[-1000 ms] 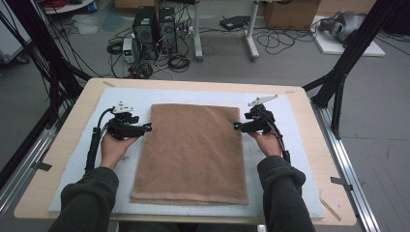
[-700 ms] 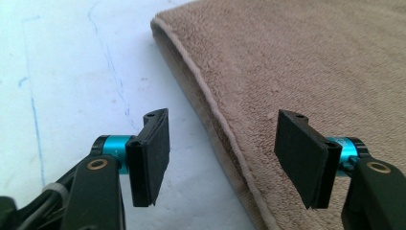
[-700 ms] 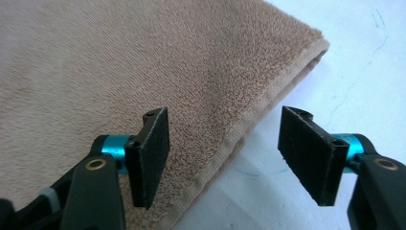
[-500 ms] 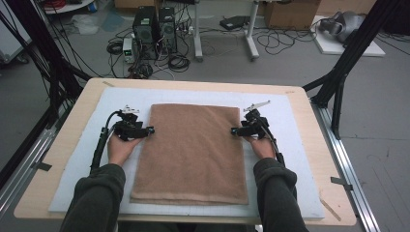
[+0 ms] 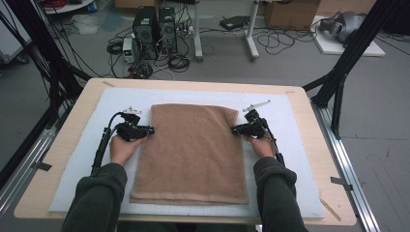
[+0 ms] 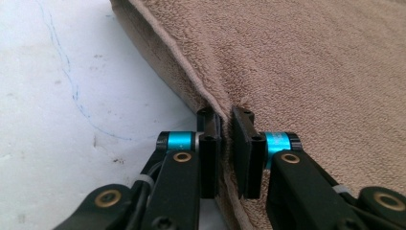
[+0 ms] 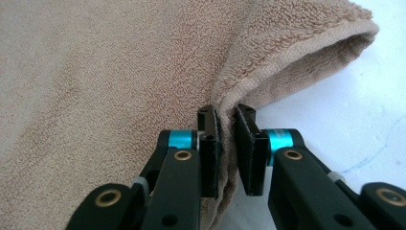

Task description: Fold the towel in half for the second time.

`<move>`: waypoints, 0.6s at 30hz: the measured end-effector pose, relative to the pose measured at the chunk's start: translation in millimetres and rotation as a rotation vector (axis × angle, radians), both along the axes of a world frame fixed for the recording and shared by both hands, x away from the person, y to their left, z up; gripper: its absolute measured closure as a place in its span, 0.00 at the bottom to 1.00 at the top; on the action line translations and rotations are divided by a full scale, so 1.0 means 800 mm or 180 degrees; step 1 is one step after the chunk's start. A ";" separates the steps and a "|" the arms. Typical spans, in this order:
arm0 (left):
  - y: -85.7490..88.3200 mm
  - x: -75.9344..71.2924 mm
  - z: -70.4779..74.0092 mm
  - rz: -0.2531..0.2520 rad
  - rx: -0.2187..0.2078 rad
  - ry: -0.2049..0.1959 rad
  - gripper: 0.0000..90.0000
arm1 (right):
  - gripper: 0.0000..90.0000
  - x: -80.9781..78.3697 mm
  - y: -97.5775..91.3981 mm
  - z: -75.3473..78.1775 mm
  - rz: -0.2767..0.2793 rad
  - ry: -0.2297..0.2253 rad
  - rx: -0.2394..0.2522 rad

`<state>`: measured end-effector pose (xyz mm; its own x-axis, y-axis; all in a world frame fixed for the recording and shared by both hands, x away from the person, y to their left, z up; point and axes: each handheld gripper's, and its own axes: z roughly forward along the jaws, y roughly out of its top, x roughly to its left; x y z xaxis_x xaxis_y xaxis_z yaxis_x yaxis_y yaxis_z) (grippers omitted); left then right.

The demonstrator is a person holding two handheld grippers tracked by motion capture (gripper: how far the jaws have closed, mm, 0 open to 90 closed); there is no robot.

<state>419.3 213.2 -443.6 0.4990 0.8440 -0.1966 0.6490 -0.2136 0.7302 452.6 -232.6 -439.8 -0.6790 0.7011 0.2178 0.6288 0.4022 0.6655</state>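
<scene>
Wooden table [image 5: 300,96]: pale top, carrying a white padded mat [image 5: 96,159] that covers most of it, presumably to give the cloth a soft, clean bed. Brown terry towel [image 5: 193,154]: folded to a long rectangle, lying flat at the middle of the mat with its short ends toward and away from the person; the doubled layers show at its side hems, so it reads as part-folded and likely due another fold. Person's left hand [image 5: 123,149] and right hand [image 5: 262,145]: placed symmetrically at the towel's two long sides, toward the far end, a pairing that suits lifting both edges together and keeping the fold square. Left gripper [image 6: 226,139]: low against the mat, its jaws nearly together with the left hem [image 6: 201,91] pinched between them, the upper layer's edge running into the narrow gap. Right gripper [image 7: 226,139]: mirrors this, jaws closed to a slim gap on the right edge, where the cloth bunches and rises into a ridge [image 7: 230,91]; the rounded corner [image 7: 354,28] lies beyond. Blue pen line [image 6: 72,86]: faint mark on the mat beside the towel, purpose unclear.
</scene>
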 end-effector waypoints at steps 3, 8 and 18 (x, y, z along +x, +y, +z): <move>0.003 0.000 0.001 0.0018 -0.0063 0.0001 0.93 | 0.91 -0.002 -0.001 0.006 -0.0022 -0.0070 -0.0034; 0.016 0.001 0.008 -0.0016 -0.0339 0.0013 0.93 | 0.91 -0.005 -0.008 0.020 0.0005 -0.0133 0.0052; 0.033 -0.017 0.040 -0.0078 -0.0549 -0.0213 0.93 | 0.91 -0.021 -0.015 0.060 0.0140 -0.0318 0.0280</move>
